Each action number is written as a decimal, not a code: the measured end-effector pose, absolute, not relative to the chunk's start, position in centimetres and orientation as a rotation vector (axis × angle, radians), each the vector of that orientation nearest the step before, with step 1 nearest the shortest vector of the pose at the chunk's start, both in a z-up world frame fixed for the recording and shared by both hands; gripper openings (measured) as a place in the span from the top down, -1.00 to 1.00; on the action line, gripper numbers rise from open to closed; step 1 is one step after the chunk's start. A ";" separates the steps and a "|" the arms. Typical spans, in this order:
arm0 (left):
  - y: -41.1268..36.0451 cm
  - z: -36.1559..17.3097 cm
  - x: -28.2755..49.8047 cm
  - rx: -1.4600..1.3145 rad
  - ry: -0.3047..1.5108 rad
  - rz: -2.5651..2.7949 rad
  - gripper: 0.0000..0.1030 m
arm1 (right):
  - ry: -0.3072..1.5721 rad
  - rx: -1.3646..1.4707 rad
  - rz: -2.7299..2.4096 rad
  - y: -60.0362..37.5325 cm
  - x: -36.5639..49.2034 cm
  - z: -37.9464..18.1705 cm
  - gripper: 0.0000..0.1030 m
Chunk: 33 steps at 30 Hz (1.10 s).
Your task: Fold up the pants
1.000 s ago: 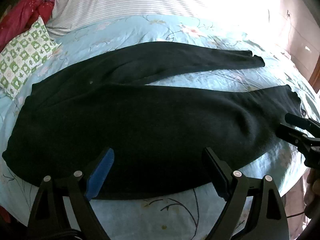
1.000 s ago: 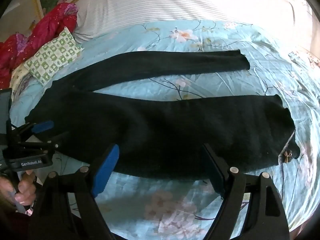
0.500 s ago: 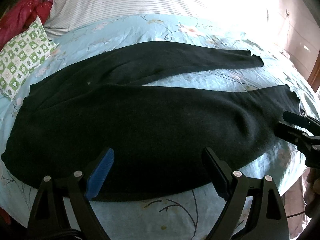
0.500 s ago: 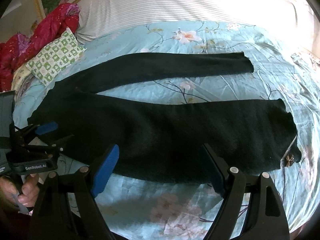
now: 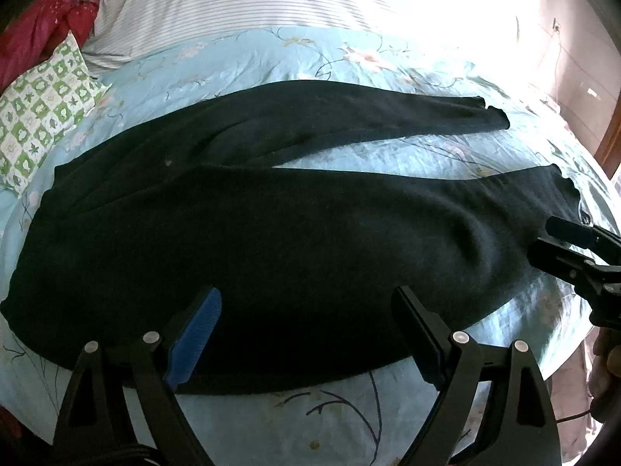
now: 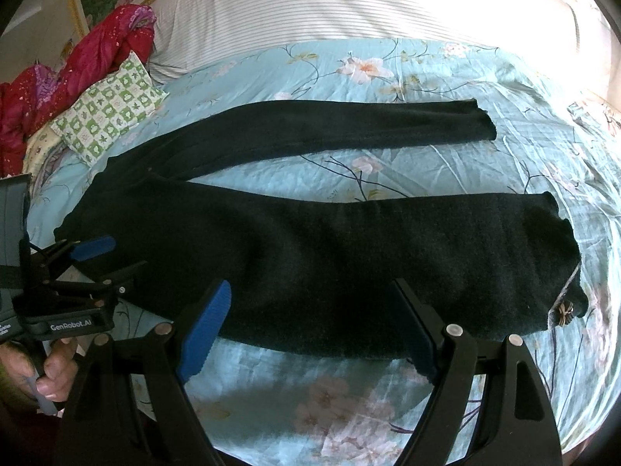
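Black pants [image 5: 271, 240] lie flat on the light blue floral bedspread, waist at the left, the two legs spread apart toward the right; they also show in the right wrist view [image 6: 349, 256]. My left gripper [image 5: 306, 310] is open and empty, hovering over the near edge of the waist end; it also shows in the right wrist view [image 6: 108, 256]. My right gripper [image 6: 310, 303] is open and empty above the near leg's lower edge; it also shows in the left wrist view [image 5: 547, 237] by that leg's cuff.
A green checked pillow [image 6: 110, 116] and a red quilt [image 6: 70, 77] lie at the far left. A striped white sheet [image 6: 349, 4] covers the far side of the bed. The bed's near edge [image 5: 310, 427] runs just below the grippers.
Both cameras have shifted only slightly; the pants sit a little lower in both views. Both grippers stay open and nothing was grasped.
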<state>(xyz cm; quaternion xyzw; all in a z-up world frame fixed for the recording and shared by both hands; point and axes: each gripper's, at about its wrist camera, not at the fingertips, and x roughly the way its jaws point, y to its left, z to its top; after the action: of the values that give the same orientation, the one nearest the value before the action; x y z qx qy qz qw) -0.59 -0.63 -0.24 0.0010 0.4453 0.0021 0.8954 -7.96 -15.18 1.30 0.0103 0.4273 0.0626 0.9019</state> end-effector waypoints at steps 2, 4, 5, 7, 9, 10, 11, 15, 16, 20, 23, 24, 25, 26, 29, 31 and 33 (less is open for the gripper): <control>-0.6 -0.3 -0.6 0.000 0.925 0.004 -0.75 | 0.885 0.022 0.131 -15.2 -7.9 1.2 -0.61; -0.6 -0.4 -0.5 -0.003 0.928 0.004 -0.75 | 0.888 0.024 0.133 -15.1 -7.9 1.1 -0.61; -0.5 -0.4 -0.5 -0.004 0.928 0.003 -0.75 | 0.889 0.025 0.134 -15.1 -7.9 1.0 -0.61; -0.6 -0.4 -0.5 -0.004 0.930 0.004 -0.75 | 0.891 0.025 0.137 -15.1 -7.8 1.0 -0.61; -0.6 -0.4 -0.4 -0.005 0.929 0.002 -0.75 | 0.892 0.027 0.137 -15.1 -7.8 0.9 -0.61; -0.7 -0.4 -0.4 -0.004 0.929 0.001 -0.75 | 0.892 0.027 0.136 -15.1 -7.8 0.9 -0.61; -0.6 -0.4 -0.4 -0.004 0.928 0.000 -0.75 | 0.892 0.027 0.136 -15.1 -7.8 1.0 -0.61; -0.6 -0.5 -0.5 -0.008 0.929 -0.004 -0.75 | 0.893 0.027 0.136 -15.0 -7.7 1.0 -0.61; -0.5 -0.5 -0.4 -0.009 0.930 -0.005 -0.75 | 0.893 0.027 0.137 -15.1 -7.7 1.0 -0.61; -0.5 -0.5 -0.3 -0.010 0.933 -0.008 -0.75 | 0.893 0.029 0.138 -14.9 -7.8 1.0 -0.61; -0.7 -0.5 -0.2 -0.010 0.936 -0.010 -0.75 | 0.898 0.031 0.142 -14.8 -7.6 1.0 -0.61; -0.7 -0.5 -0.2 -0.011 0.936 -0.012 -0.75 | 0.899 0.031 0.143 -14.7 -7.6 0.9 -0.61; -0.7 -0.5 -0.2 -0.011 0.936 -0.013 -0.75 | 0.900 0.032 0.144 -14.8 -7.5 1.0 -0.61; -0.7 -0.6 -0.2 -0.012 0.938 -0.015 -0.75 | 0.901 0.034 0.145 -14.7 -7.5 1.0 -0.61; -0.8 -0.7 -0.1 -0.011 0.945 -0.022 -0.75 | 0.903 0.035 0.145 -14.7 -7.5 1.1 -0.61; -0.9 -0.8 -0.1 -0.010 0.949 -0.025 -0.75 | 0.904 0.036 0.146 -14.7 -7.4 1.1 -0.61; -1.0 -0.8 0.0 -0.011 0.950 -0.027 -0.75 | 0.904 0.034 0.146 -14.6 -7.5 1.1 -0.61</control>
<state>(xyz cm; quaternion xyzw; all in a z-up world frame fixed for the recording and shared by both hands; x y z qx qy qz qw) -0.04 -0.95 -0.81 -0.0052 0.4573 -0.0128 0.8892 -7.47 -14.61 1.10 0.0162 0.4366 0.0705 0.8968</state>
